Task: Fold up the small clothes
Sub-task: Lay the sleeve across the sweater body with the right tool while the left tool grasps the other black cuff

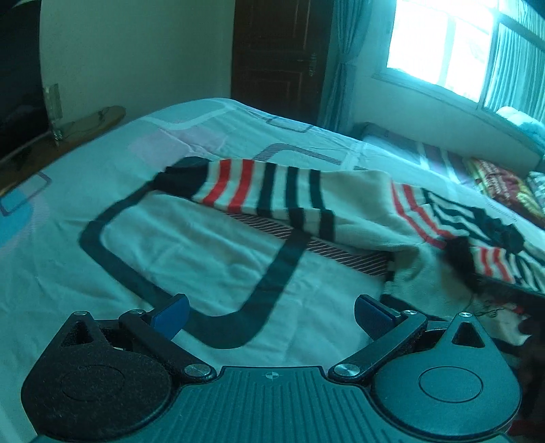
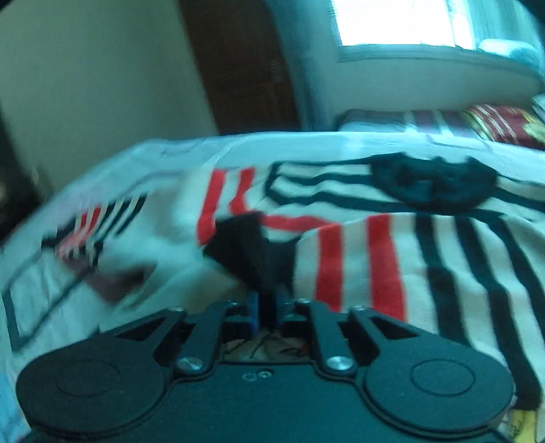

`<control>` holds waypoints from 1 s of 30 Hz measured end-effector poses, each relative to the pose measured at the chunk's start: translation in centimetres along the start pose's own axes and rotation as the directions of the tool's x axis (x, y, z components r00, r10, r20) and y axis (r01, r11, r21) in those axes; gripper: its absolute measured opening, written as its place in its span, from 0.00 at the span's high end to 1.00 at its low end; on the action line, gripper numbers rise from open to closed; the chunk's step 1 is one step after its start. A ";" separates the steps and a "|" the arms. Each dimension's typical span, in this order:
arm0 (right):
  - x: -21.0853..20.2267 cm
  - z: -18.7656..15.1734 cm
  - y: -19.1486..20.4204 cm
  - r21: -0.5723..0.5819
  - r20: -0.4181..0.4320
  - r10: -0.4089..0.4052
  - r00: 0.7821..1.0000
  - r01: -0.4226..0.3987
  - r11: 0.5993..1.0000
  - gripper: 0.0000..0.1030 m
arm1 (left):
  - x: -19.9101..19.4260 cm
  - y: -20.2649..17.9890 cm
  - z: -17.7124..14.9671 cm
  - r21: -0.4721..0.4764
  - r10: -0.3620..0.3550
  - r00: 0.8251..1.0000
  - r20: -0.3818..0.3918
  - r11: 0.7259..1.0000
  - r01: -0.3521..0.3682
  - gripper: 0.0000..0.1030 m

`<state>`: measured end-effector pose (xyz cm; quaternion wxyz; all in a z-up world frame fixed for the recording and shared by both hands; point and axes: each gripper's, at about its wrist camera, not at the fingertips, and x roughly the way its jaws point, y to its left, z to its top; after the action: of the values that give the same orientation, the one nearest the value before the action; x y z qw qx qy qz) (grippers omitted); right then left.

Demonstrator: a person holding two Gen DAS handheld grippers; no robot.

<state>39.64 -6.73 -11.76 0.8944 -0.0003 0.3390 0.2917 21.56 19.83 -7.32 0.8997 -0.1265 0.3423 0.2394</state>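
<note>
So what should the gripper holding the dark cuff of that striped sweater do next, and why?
Probably carry it on across the sweater's body. The right gripper is shut on the dark cuff, the sleeve lifted over the striped sweater, not yet laid flat. The left gripper is open over the bedsheet, holding nothing.

Left wrist view sits low over the bed (image 1: 85, 177), facing its far edge, with the striped sweater (image 1: 293, 194) ahead and the window (image 1: 439, 44) beyond. Right wrist view sits nearer the sweater (image 2: 391, 259), facing the same window (image 2: 395, 24); both share sweater, bed and window
</note>
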 end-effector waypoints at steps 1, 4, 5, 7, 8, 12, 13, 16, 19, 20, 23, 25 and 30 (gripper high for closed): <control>-0.2 0.1 0.5 -0.029 0.002 0.019 1.000 -0.019 0.999 0.68 | 0.1 -0.4 0.1 -0.008 -0.017 1.000 0.002 1.000 0.017 0.00; -3.3 0.2 -0.1 -0.013 0.058 0.048 0.997 -0.047 0.999 0.74 | 1.1 -2.6 0.7 -0.028 -0.124 0.992 0.009 0.992 0.124 0.00; -4.4 0.2 -0.8 0.011 0.075 0.030 0.997 -0.031 0.999 0.74 | 1.6 -3.7 1.0 -0.033 -0.174 0.985 0.010 0.984 0.175 0.00; -7.1 -0.1 -2.5 0.069 0.112 -0.008 0.994 0.000 0.998 0.73 | 3.3 -6.3 1.5 -0.045 -0.287 0.958 -0.003 0.957 0.287 0.27; -8.3 -0.1 -3.4 0.099 0.123 -0.031 0.992 0.019 0.995 0.71 | 4.4 -7.6 1.7 -0.065 -0.338 0.941 -0.030 0.940 0.336 0.43; -13.3 -1.5 -7.4 0.219 0.130 -0.094 0.987 0.064 0.974 0.71 | 9.5 -13.2 1.5 -0.170 -0.494 0.862 -0.116 0.865 0.472 0.43; -14.3 -1.8 -8.1 0.252 0.128 -0.100 0.987 0.066 0.966 0.71 | 10.5 -14.3 1.4 -0.183 -0.504 0.854 -0.126 0.858 0.480 0.43; -17.2 -3.6 -11.2 0.373 0.110 -0.082 0.991 0.036 0.927 0.69 | 13.3 -16.9 1.4 -0.219 -0.503 0.848 -0.167 0.858 0.466 0.42; -18.8 -5.9 -14.5 0.518 0.127 -0.058 0.990 -0.017 0.855 0.62 | 14.1 -18.9 1.8 -0.173 -0.488 0.857 -0.163 0.870 0.462 0.43; -18.8 -6.6 -15.6 0.571 0.133 -0.057 0.989 -0.030 0.820 0.59 | 14.3 -19.5 1.9 -0.152 -0.486 0.859 -0.160 0.872 0.465 0.61; -19.1 -8.5 -18.7 0.713 0.172 -0.056 0.983 -0.085 0.696 0.59 | 14.8 -20.1 2.5 -0.130 -0.490 0.854 -0.172 0.871 0.474 0.95; -19.1 -9.8 -20.1 0.787 0.204 -0.070 0.976 -0.121 0.605 0.59 | 14.2 -20.2 2.7 -0.093 -0.494 0.856 -0.154 0.870 0.485 0.95; -19.2 -10.4 -21.8 0.820 0.186 -0.166 0.968 -0.060 0.570 0.93 | 13.5 -20.4 2.3 -0.064 -0.520 0.838 -0.165 0.853 0.517 0.95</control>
<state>33.21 -36.92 -12.44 0.8352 0.4390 0.3232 0.0720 42.19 7.98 -13.41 0.8960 -0.2428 0.3712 -0.0221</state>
